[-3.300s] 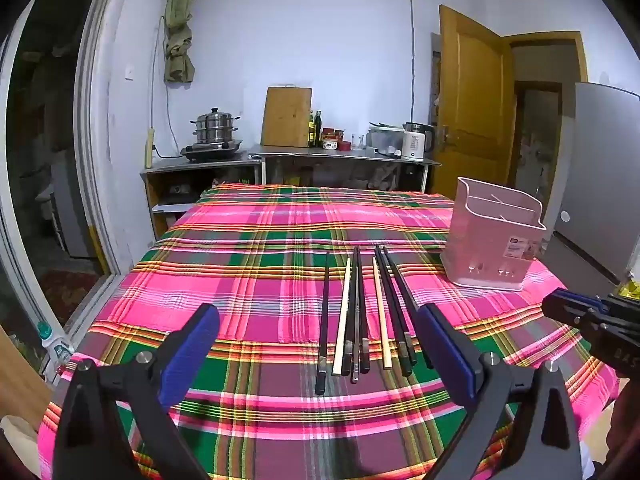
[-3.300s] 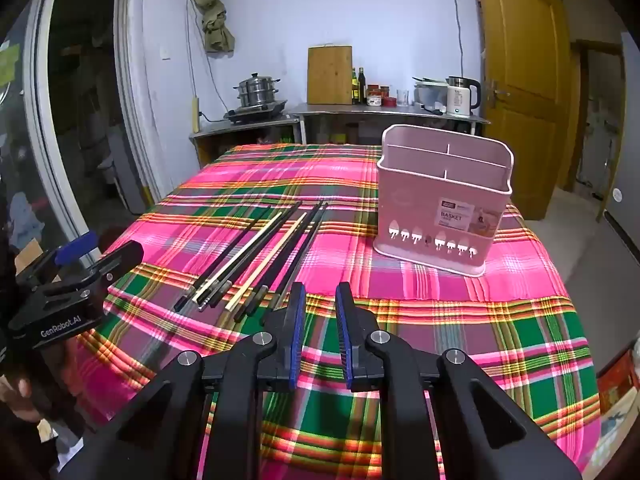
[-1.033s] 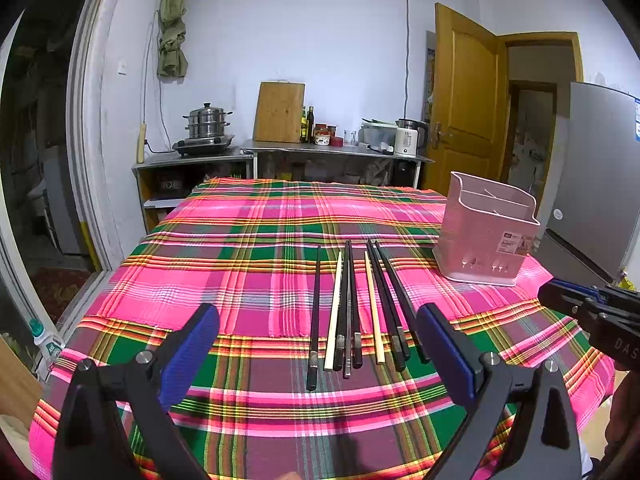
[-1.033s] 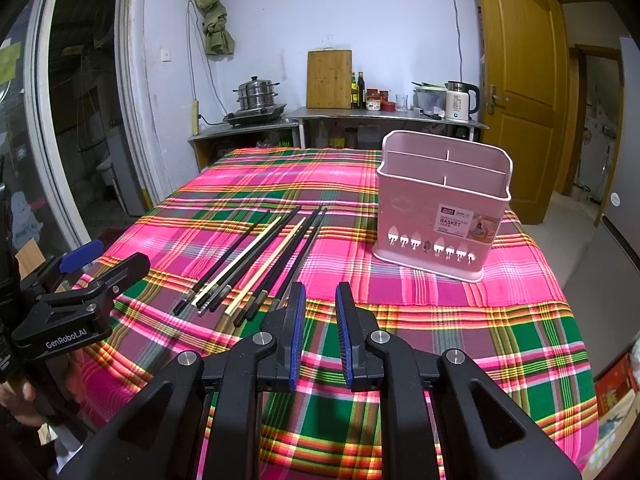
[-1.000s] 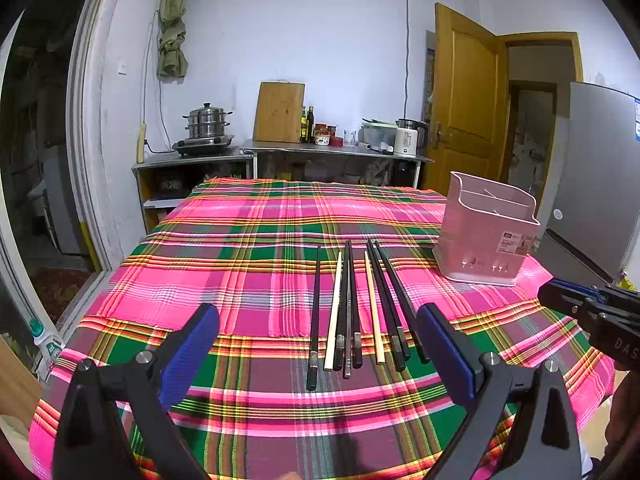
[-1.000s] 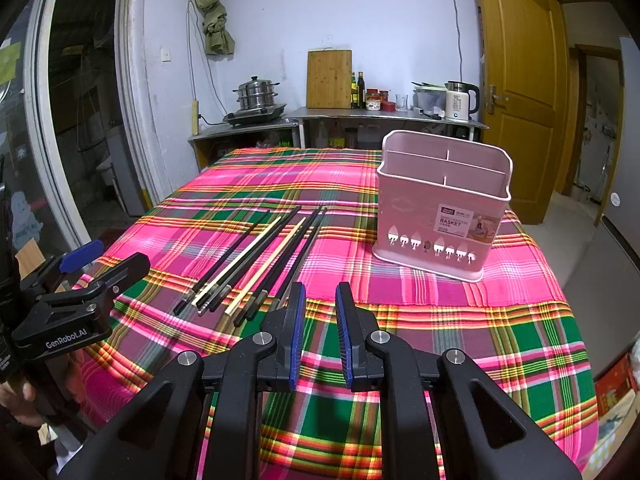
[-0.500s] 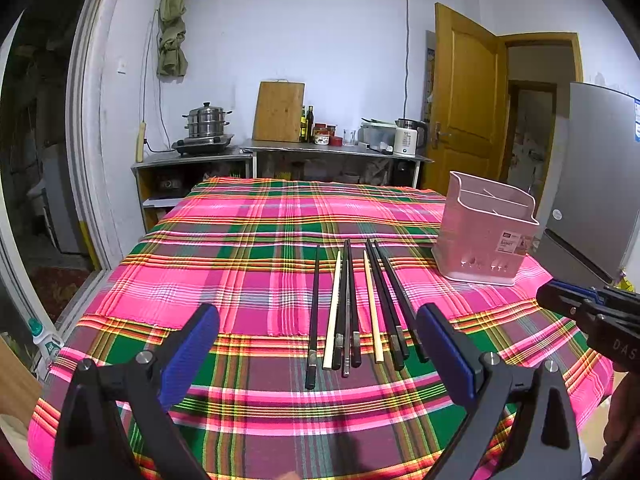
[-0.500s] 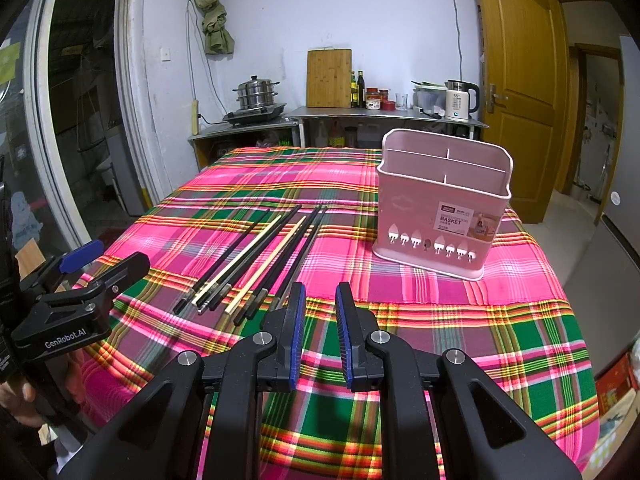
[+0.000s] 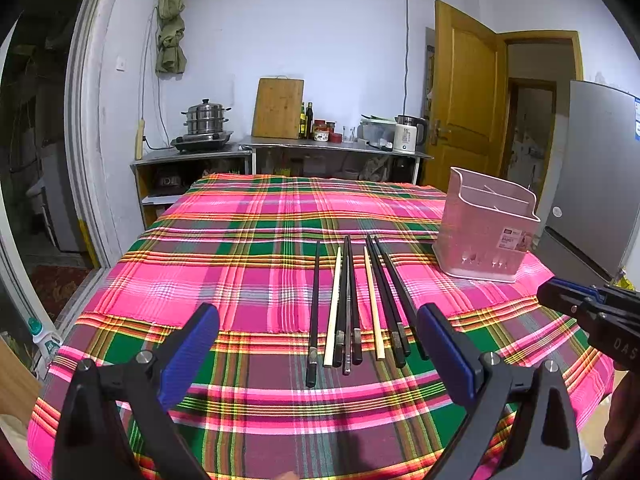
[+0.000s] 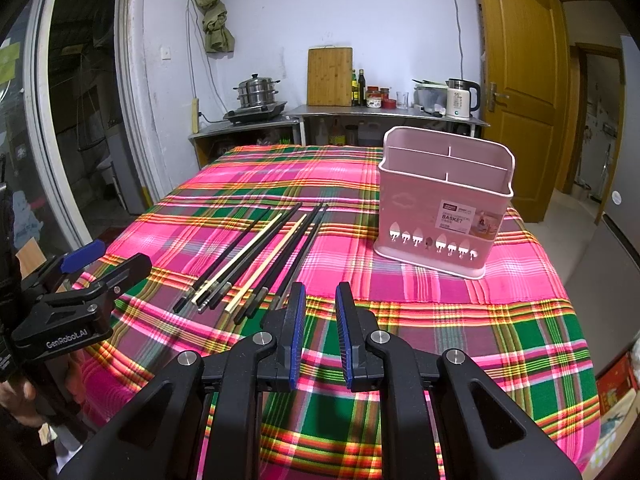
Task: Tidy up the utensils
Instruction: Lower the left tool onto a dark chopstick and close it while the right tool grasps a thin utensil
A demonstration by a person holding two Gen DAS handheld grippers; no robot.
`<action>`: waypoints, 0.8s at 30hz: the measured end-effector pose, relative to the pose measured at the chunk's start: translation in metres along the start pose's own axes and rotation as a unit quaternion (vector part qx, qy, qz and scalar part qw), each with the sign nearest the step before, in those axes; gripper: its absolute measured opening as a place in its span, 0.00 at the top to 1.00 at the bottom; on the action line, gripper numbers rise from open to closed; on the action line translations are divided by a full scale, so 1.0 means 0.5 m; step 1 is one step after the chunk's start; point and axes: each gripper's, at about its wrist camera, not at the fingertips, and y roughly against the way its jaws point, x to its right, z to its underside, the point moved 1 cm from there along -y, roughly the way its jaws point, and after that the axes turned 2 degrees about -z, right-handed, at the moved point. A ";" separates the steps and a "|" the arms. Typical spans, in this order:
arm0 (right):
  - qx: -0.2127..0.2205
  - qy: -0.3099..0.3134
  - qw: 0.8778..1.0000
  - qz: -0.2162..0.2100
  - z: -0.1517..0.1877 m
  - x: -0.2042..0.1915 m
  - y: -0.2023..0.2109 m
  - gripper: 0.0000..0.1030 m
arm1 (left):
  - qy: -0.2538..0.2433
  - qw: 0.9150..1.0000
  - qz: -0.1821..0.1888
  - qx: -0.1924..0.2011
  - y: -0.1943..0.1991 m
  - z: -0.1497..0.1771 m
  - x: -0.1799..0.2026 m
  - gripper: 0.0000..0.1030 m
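The chopsticks (image 9: 352, 304) lie side by side in a loose row on the plaid cloth (image 9: 240, 264) covering the worktop, mostly black with two pale ones among them, thin ends pointing to 12 o'clock in the left view. The pink basket (image 10: 444, 208) stands upright at about 2 o'clock from them, apart from the row, its compartments divided by inner walls. The left gripper (image 9: 318, 348) hangs over the near edge at 6 o'clock of the row, fingers (image 9: 192, 344) spread wide, holding nothing. The right gripper (image 10: 320, 332) hovers at 4 o'clock of the row, its fingers (image 10: 298, 328) nearly together with a narrow gap, empty.
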 end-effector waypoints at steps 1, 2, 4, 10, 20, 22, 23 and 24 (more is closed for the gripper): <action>-0.001 0.000 1.000 0.000 0.002 -0.001 -0.004 0.85 | 0.000 1.000 0.000 -0.001 -0.001 0.001 -0.001 0.03; -0.002 0.000 1.000 0.000 0.002 -0.002 -0.005 0.85 | -0.001 1.000 -0.001 -0.003 -0.003 0.002 -0.001 0.03; -0.004 0.000 1.000 -0.001 0.003 -0.002 -0.011 0.85 | -0.004 1.000 0.000 -0.008 -0.012 -0.001 -0.006 0.03; -0.012 -0.002 1.000 -0.007 -0.004 -0.002 -0.031 0.85 | -0.005 0.999 0.007 -0.033 -0.053 -0.010 -0.014 0.03; -0.041 -0.005 0.999 -0.016 -0.042 0.000 -0.118 0.85 | -0.012 0.994 0.002 -0.105 -0.178 -0.043 -0.045 0.07; -0.050 -0.006 0.999 -0.018 -0.050 -0.001 -0.145 0.85 | -0.007 0.993 0.001 -0.120 -0.211 -0.053 -0.055 0.10; -0.055 -0.006 0.998 -0.018 -0.053 -0.002 -0.156 0.85 | -0.002 0.991 0.006 -0.130 -0.227 -0.057 -0.059 0.10; -0.059 -0.007 0.998 -0.019 -0.056 -0.002 -0.166 0.85 | 0.001 0.990 0.011 -0.141 -0.243 -0.060 -0.061 0.11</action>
